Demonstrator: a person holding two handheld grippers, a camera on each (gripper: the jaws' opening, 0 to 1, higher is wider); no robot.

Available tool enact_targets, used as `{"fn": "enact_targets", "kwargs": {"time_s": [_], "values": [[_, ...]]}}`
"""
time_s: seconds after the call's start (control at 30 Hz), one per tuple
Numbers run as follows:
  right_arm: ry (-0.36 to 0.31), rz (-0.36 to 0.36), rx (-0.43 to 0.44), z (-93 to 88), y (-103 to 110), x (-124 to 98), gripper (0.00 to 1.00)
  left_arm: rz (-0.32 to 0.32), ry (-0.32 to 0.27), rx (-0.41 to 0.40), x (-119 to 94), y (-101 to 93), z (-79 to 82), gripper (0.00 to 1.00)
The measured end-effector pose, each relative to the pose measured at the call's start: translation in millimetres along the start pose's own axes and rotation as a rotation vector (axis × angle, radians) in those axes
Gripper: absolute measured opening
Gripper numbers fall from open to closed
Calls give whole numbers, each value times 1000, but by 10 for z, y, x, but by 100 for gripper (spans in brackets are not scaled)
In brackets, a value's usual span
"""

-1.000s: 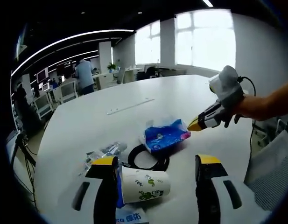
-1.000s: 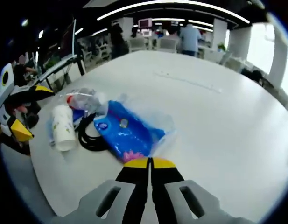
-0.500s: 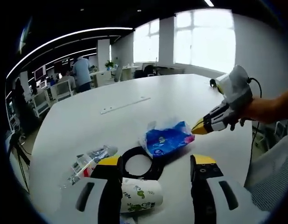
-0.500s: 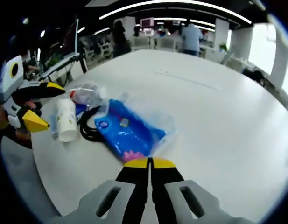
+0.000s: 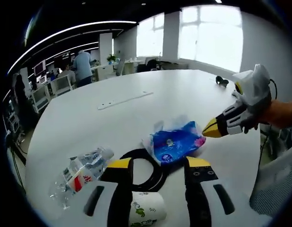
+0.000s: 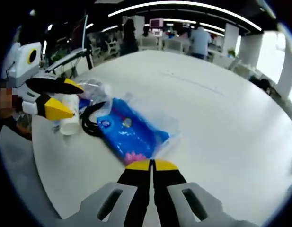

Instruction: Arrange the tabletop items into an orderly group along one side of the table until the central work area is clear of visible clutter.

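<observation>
Clutter is lying on the worktop [image 5: 136, 113]: cup [image 5: 146, 208], cable [image 5: 145, 169], blue pack [image 5: 176, 144]. Left tool [image 5: 158, 163] is gaping wide over the cup; right tool [image 6: 151, 165] is pinched closed, empty.

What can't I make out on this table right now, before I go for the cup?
- Paper cup: left gripper view, partly behind the left gripper's jaw; right gripper view, base behind that gripper's tip.
- Black cable: part lies under the blue tissue pack.
- Plastic bottle: label too small to read.
- Right gripper: pack's near corner is hidden by its closed jaws.
</observation>
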State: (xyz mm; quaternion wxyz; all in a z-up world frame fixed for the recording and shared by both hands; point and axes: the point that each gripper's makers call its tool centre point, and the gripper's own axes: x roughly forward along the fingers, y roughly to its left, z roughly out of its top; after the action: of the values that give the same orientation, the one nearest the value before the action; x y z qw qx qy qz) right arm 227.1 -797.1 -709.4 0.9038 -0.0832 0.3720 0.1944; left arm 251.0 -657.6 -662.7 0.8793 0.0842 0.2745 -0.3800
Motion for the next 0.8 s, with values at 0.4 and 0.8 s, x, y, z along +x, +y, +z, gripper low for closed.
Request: {"fn": "enact_targets", "kwargs": {"time_s": [0.4,0.8], "values": [[-13,8,-19,-21,-3,9,0,9,58,-48,237,38,-65,33],[-26,14,-52,-36,-1,33,0,20,129,-99,426,86,-170,17]]}}
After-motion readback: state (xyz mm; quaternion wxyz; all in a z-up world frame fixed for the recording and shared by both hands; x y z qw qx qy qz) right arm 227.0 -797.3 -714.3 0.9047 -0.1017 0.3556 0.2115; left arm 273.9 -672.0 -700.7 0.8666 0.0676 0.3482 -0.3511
